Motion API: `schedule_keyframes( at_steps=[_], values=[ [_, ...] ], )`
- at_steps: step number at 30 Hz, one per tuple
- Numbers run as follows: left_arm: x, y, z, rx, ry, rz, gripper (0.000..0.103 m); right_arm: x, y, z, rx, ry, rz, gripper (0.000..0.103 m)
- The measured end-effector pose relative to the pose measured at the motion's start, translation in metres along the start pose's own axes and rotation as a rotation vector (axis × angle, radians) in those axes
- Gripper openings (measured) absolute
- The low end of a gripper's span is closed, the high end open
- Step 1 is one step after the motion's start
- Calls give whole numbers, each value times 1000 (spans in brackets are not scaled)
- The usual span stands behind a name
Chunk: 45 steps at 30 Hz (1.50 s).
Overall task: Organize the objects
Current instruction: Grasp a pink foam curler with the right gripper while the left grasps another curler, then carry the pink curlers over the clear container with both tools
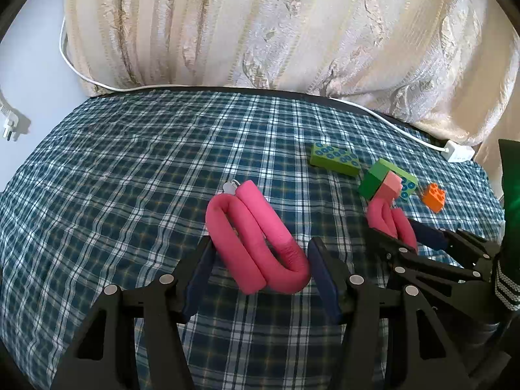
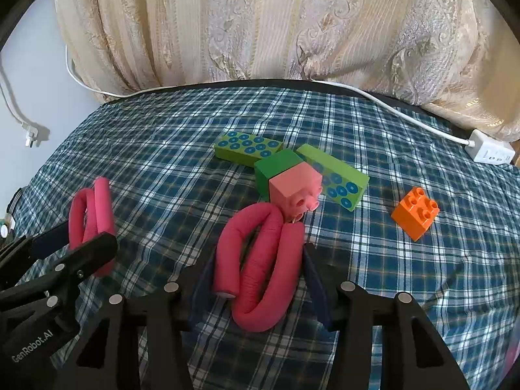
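Two folded pink foam rollers lie on the plaid cloth. My left gripper (image 1: 260, 243) is closed on one pink roller (image 1: 256, 243), its pads pressing both sides. My right gripper (image 2: 258, 256) is closed on the other pink roller (image 2: 260, 260), which also shows in the left wrist view (image 1: 390, 221). Just beyond that roller sit a pink brick (image 2: 295, 188) on its side, a plain green block (image 2: 276, 165) and two green blocks with blue dots (image 2: 247, 148) (image 2: 338, 182). An orange brick (image 2: 416, 216) lies apart to the right.
A cream patterned curtain (image 2: 260, 26) hangs behind the table. A white cable (image 2: 390, 107) runs along the far edge to a white power strip (image 2: 490, 151). A white plug (image 1: 9, 130) hangs at the left wall.
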<state>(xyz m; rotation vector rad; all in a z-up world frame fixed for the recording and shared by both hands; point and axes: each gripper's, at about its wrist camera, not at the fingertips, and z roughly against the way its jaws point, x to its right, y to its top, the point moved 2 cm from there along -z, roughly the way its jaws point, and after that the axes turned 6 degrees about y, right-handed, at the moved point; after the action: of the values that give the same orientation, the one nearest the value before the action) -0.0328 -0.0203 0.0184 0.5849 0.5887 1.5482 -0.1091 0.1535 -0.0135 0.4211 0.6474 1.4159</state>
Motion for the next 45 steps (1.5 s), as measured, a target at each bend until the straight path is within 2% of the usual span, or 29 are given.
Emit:
schedule_keyframes(
  at_steps=[16,32,45],
  values=[
    [22,-5,6,1,-66,-63,60,27,-33,59,81,-59,-71,53],
    [59,-9,23,24,-118,-167,60,52,-58,105,157,-72,-172,53],
    [113,-13,55,63,-176,-293,60,110,-85,168,276,-146,-300,53]
  ],
)
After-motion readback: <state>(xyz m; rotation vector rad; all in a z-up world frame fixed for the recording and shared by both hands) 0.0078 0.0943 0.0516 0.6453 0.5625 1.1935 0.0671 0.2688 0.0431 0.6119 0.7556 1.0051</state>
